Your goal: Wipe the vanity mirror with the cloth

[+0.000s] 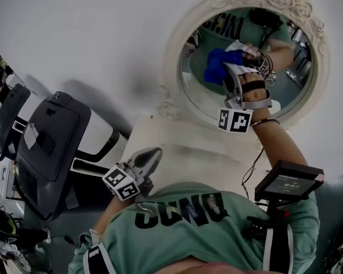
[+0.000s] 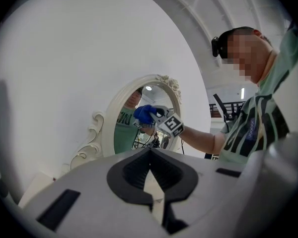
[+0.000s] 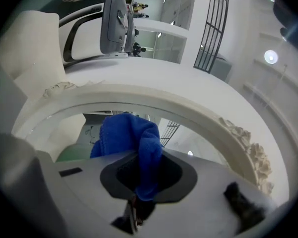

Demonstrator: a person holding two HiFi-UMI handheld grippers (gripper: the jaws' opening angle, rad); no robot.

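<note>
The oval vanity mirror (image 1: 203, 96) has an ornate cream frame (image 1: 171, 56) and stands against a white wall. My right gripper (image 1: 230, 67) is raised to the glass and is shut on a bunched blue cloth (image 1: 216, 64), which lies against the left part of the glass. In the right gripper view the cloth (image 3: 134, 138) bulges out from between the jaws of that gripper (image 3: 139, 157), with the frame (image 3: 188, 108) arching just beyond. My left gripper (image 1: 154, 154) hangs low over the white vanity top, shut and holding nothing. Its own view shows the mirror (image 2: 124, 128) and the cloth (image 2: 144, 114) further off.
The white vanity top (image 1: 183, 144) runs under the mirror. A dark treadmill-like machine (image 1: 46, 136) stands to the left. A small screen device (image 1: 288, 181) is mounted at the person's chest, with cables near the right arm.
</note>
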